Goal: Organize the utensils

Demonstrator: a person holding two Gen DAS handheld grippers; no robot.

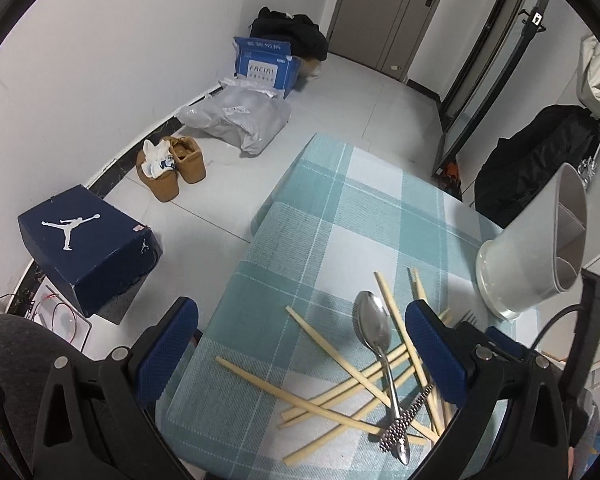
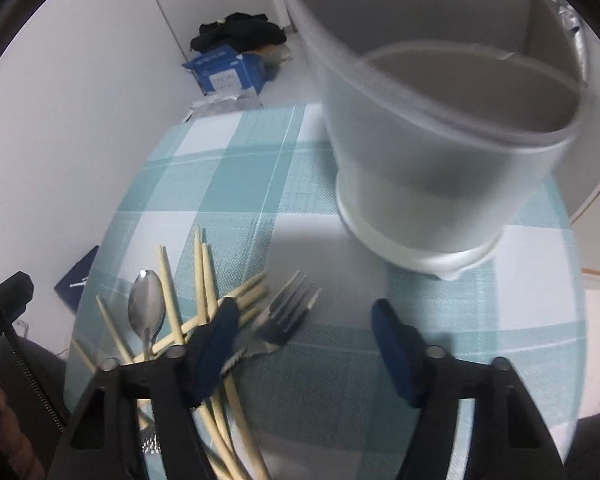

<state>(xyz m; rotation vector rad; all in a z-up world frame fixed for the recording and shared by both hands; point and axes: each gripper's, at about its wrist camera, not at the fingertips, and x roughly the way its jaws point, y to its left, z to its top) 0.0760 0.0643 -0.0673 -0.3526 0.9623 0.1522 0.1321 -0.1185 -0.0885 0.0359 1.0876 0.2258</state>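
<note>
Hand-held gripper (image 2: 304, 312) over tangled chopsticks (image 2: 204, 280)

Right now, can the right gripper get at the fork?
Probably yes. The right gripper is open just above the fork, whose tines lie bare on the tablecloth; only its handle is tangled among the chopsticks.

"FACIAL" on blue box (image 1: 266, 67)

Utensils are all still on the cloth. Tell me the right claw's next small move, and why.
Probably shift the right claw slightly left so its open jaws straddle the fork. It lies loose beside the chopsticks, and the divided holder looks empty.
</note>
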